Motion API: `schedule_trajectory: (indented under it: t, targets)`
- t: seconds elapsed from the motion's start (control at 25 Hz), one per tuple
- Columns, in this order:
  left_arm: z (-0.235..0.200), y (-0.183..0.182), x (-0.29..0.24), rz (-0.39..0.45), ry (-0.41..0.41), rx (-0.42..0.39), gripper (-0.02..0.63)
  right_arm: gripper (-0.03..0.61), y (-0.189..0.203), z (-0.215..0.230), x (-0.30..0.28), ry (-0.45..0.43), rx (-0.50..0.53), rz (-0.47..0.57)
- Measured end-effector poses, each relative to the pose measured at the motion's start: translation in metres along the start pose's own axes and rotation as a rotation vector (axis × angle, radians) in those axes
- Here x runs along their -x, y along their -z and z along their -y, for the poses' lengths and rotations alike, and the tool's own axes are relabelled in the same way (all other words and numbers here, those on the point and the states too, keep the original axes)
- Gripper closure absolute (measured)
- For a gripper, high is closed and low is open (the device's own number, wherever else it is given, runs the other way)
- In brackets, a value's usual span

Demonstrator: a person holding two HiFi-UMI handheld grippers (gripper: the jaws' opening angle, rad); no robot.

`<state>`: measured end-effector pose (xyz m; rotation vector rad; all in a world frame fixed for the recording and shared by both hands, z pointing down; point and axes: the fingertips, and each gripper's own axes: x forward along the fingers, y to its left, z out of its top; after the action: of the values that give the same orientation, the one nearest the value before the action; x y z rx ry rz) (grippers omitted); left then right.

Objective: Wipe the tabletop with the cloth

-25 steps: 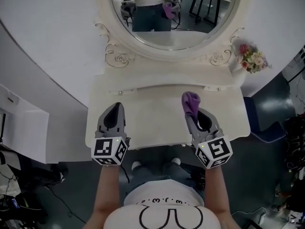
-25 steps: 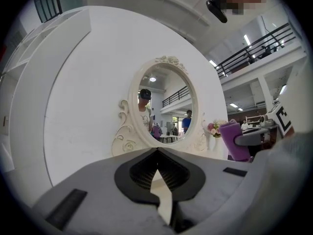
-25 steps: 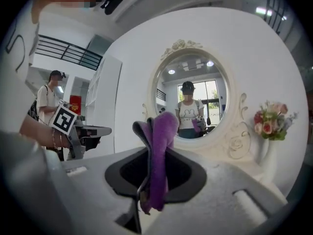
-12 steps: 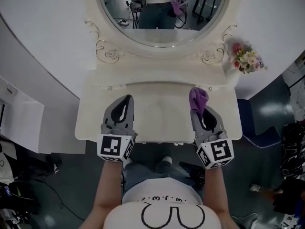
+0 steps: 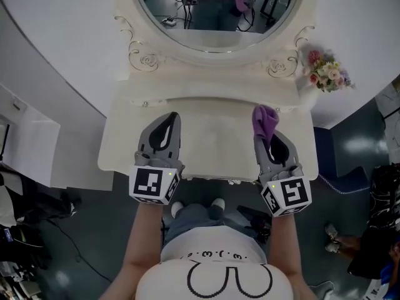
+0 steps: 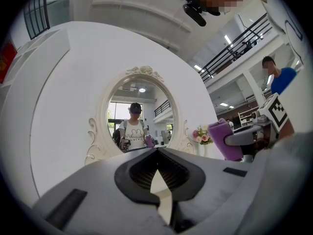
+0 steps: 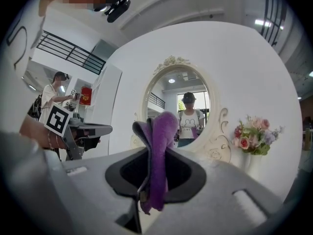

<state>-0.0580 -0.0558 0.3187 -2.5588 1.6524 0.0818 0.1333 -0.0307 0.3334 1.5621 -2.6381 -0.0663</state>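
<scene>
A purple cloth (image 5: 265, 121) (image 7: 157, 153) sticks up from the jaws of my right gripper (image 5: 269, 135), which is shut on it above the right half of the cream dressing tabletop (image 5: 212, 144). The cloth (image 6: 226, 139) also shows at the right of the left gripper view. My left gripper (image 5: 165, 129) (image 6: 157, 186) hovers over the tabletop's left half, its jaws shut with nothing between them. Both grippers point toward the oval mirror (image 5: 215, 8) at the back.
A small vase of flowers (image 5: 325, 70) (image 7: 254, 136) stands at the table's back right corner. The mirror's ornate frame (image 5: 147, 58) rises along the back edge. White curved wall panels (image 5: 56, 49) flank the table; dark floor lies at its sides and front.
Both grippers have shifted slightly forward and higher in the view, the right one still holding the cloth. The view has panned, so the table sits lower in the frame.
</scene>
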Motion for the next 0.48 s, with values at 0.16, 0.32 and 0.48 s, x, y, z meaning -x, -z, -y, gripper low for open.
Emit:
schedule_trajectory:
  t: [0.16,0.32,0.48]
  targets:
    - [-0.0017,0.0004,0.0012,0.0,-0.002,0.002,0.615,0.511,-0.0017,-0.0028,0.0006,0.001,0.004,0.003]
    - [-0.0003,-0.001,0.0011,0.001,0.014,0.004,0.615,0.511,-0.0015,-0.0034,0.0032,0.017,-0.001,-0.002]
    - [0.001,-0.0051,0.0033,0.001,0.031,0.006,0.615,0.511,-0.0053,-0.0073,0.0063,0.032,-0.002,-0.002]
